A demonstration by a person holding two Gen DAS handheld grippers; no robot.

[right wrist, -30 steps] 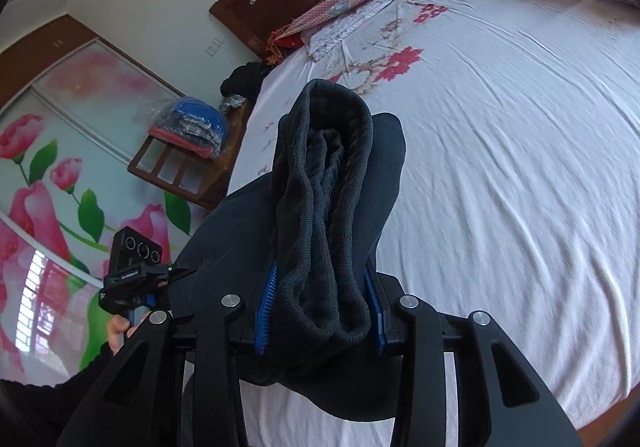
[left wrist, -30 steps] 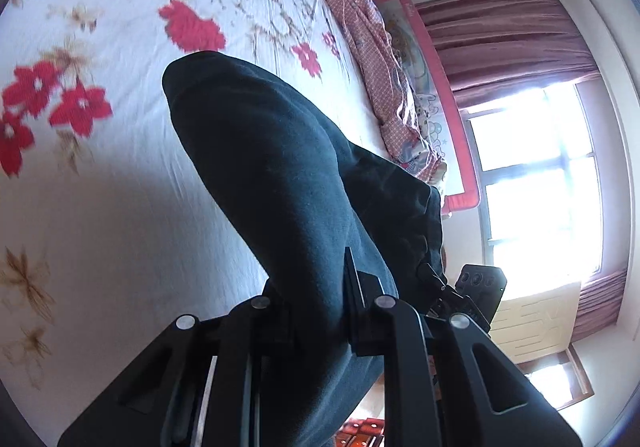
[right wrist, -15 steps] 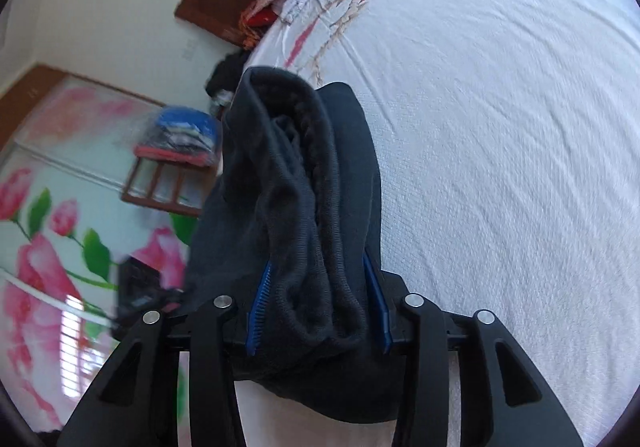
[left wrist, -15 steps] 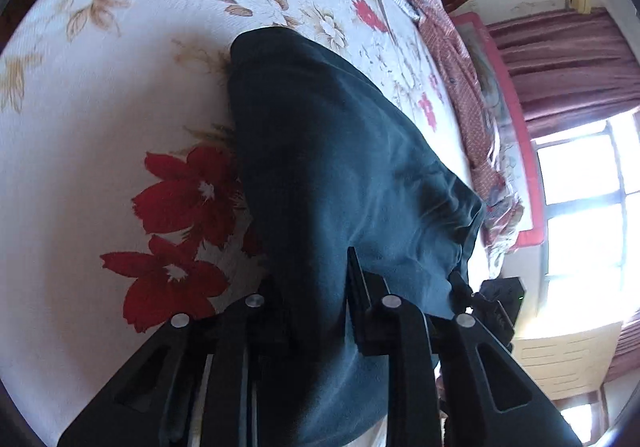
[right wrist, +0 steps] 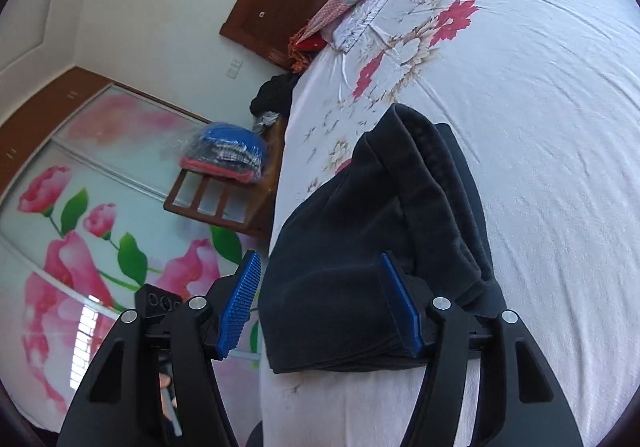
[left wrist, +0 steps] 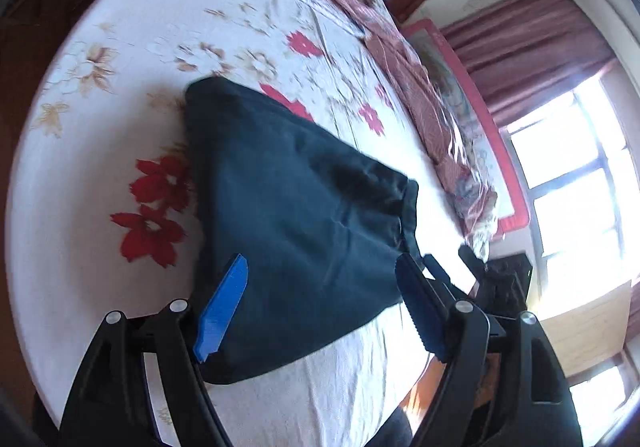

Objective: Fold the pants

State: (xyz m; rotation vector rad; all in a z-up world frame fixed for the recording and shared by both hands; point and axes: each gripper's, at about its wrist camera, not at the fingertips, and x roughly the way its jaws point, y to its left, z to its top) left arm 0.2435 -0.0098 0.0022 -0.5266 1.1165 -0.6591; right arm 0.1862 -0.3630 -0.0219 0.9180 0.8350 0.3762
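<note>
The dark navy pants (left wrist: 296, 207) lie folded in a compact bundle on the white floral bed sheet (left wrist: 120, 119), near the bed's near edge. My left gripper (left wrist: 320, 307) is open, its blue pads wide apart on either side of the bundle's near end. In the right wrist view the pants (right wrist: 380, 247) show a thick ribbed waistband end on top. My right gripper (right wrist: 320, 311) is open too, with its blue pads standing either side of the bundle's near edge. Neither gripper holds the fabric.
A pink patterned quilt (left wrist: 400, 47) lies along the far side of the bed by the wooden headboard (right wrist: 288, 3). A wooden rack (right wrist: 224, 191) with a bag of clothes stands beside the bed. Windows and curtains (left wrist: 540, 59) are to the right.
Both grippers were shut on the pants and carrying them; now the pants lie on the bed and both grippers have opened and let go.
</note>
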